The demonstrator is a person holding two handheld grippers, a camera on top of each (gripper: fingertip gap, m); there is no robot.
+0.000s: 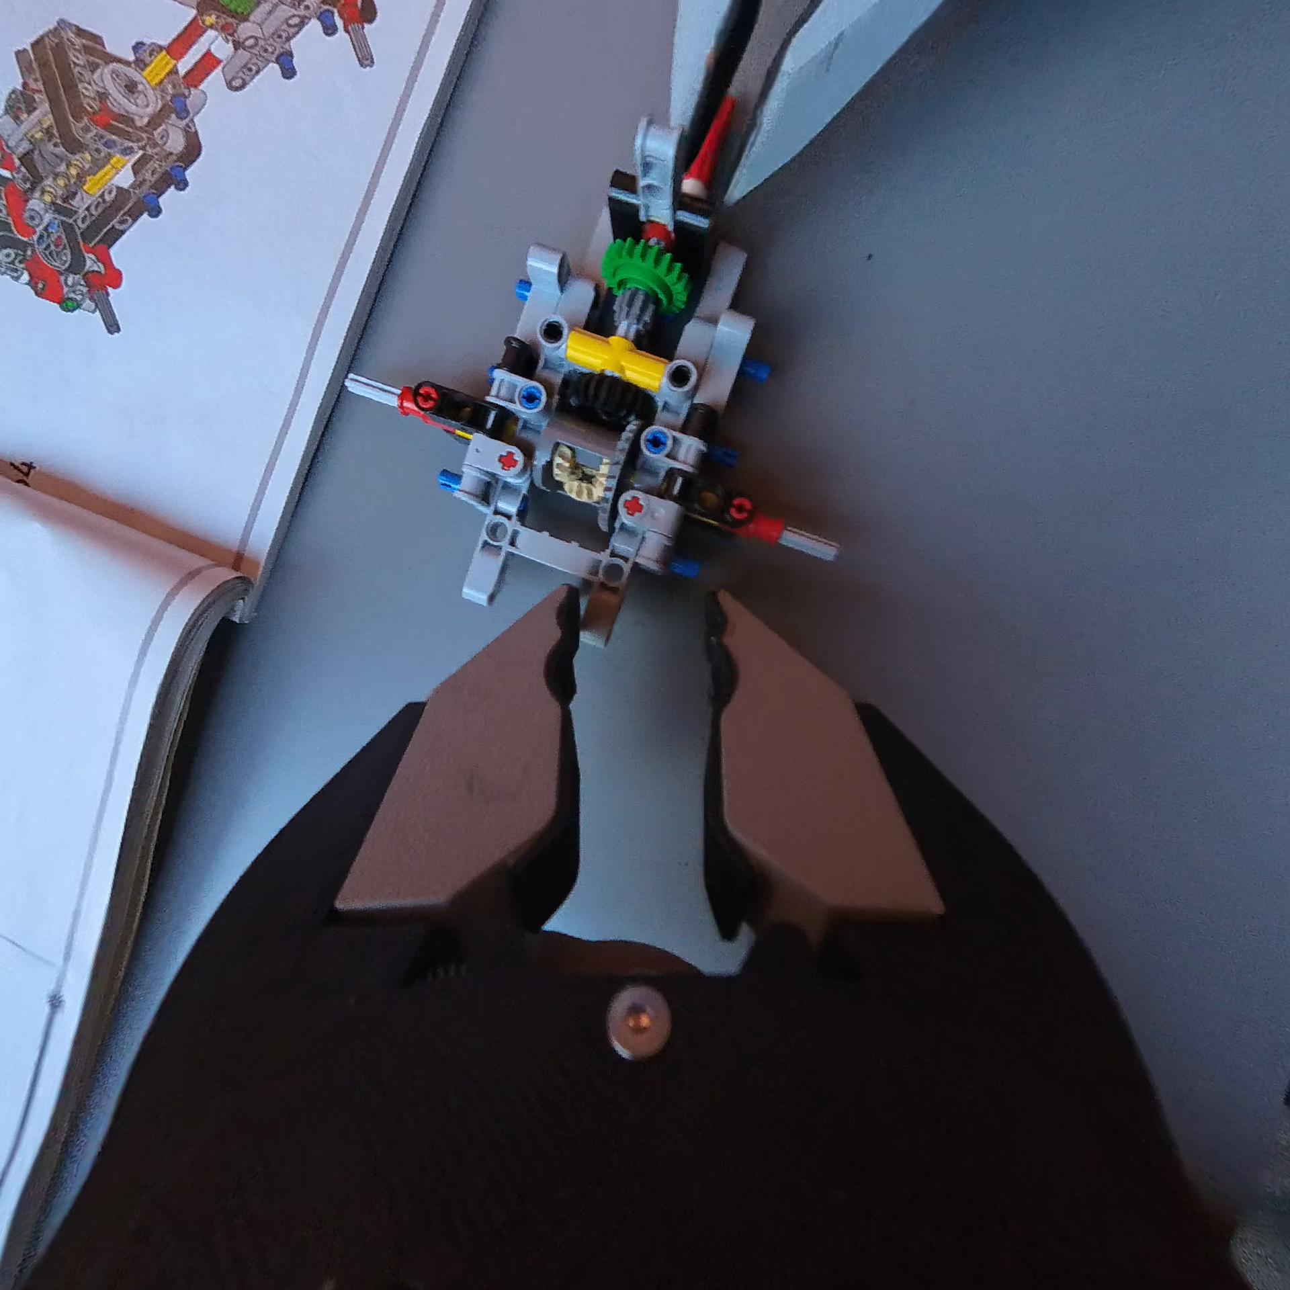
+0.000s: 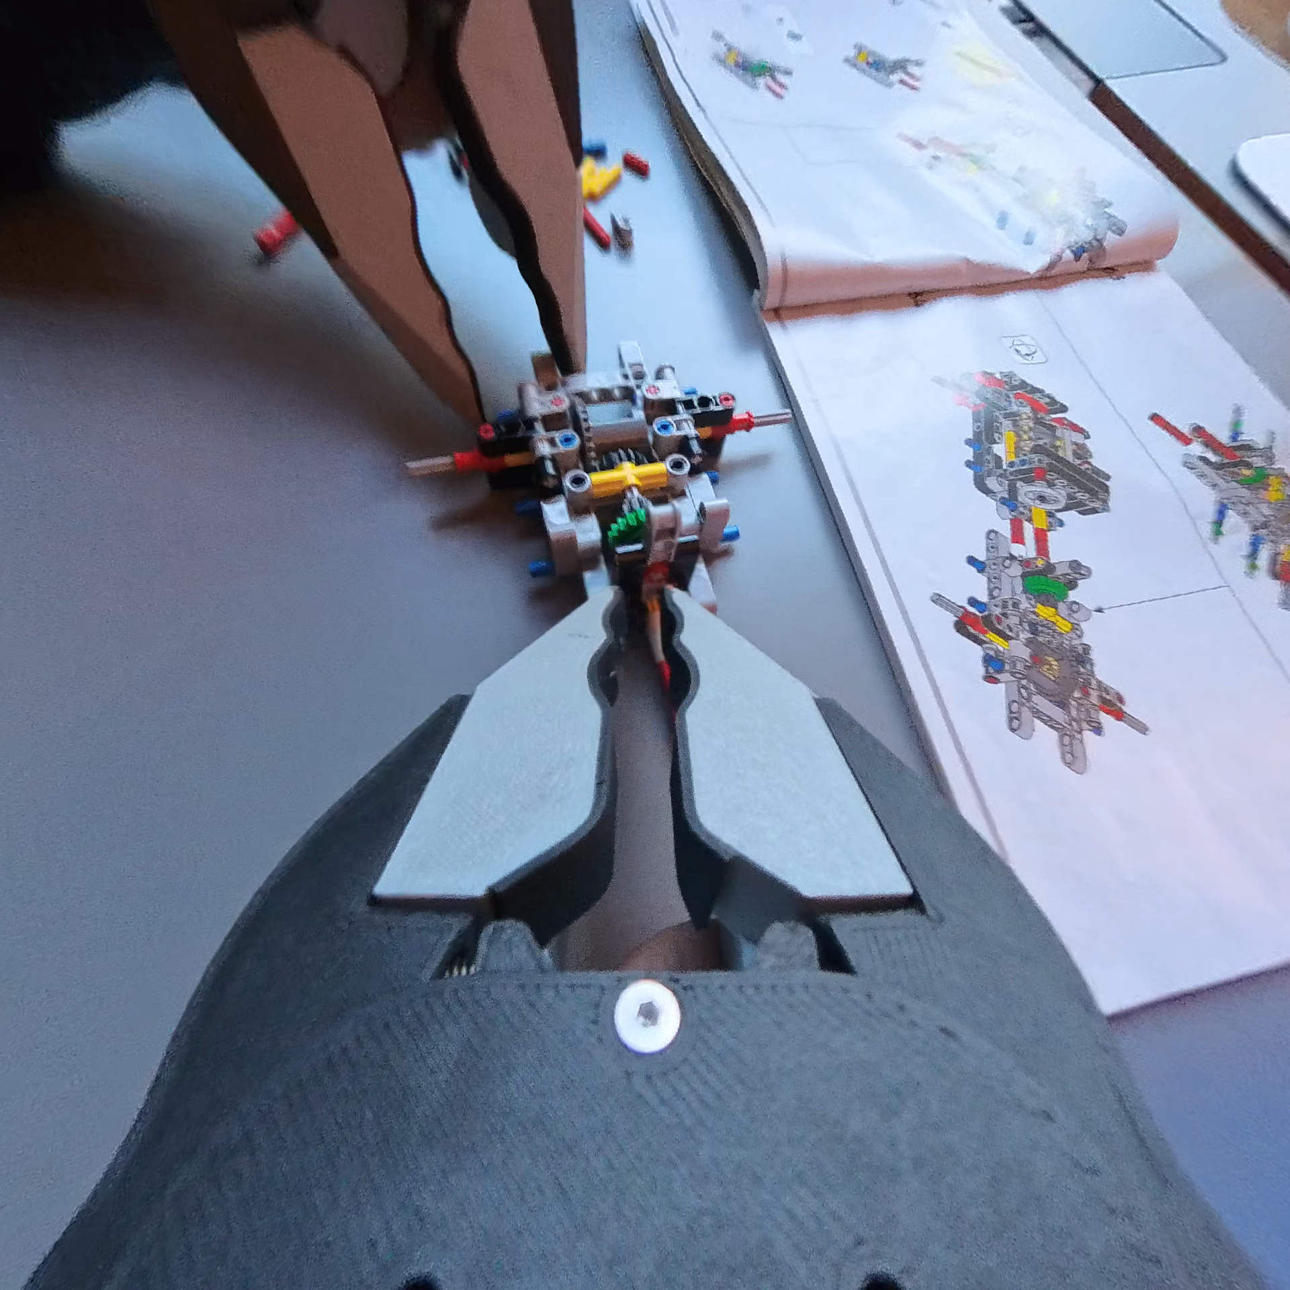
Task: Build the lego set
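A grey brick-built gear assembly (image 1: 600, 419) with a green gear (image 1: 646, 272) and a yellow connector lies on the grey table. My left gripper (image 1: 643, 593) is open at its near end. One grey beam end sits between the tips beside the left finger, and the right finger stands apart from it. My right gripper (image 2: 643, 593) is at the opposite end of the assembly (image 2: 621, 461), shut on a thin red axle (image 2: 663, 649) that points at the green gear (image 2: 626, 527). The axle (image 1: 712, 139) and the right gripper's fingers (image 1: 810, 77) show at the top of the left wrist view. The left gripper's brown fingers (image 2: 516, 209) show in the right wrist view.
An open instruction booklet (image 2: 1047, 558) lies along one side of the assembly and also shows in the left wrist view (image 1: 209, 314). Several loose small pieces (image 2: 600, 181) lie behind the left gripper. A grey laptop (image 2: 1145, 35) sits beyond the booklet. Left tips to right tips: about 10 cm.
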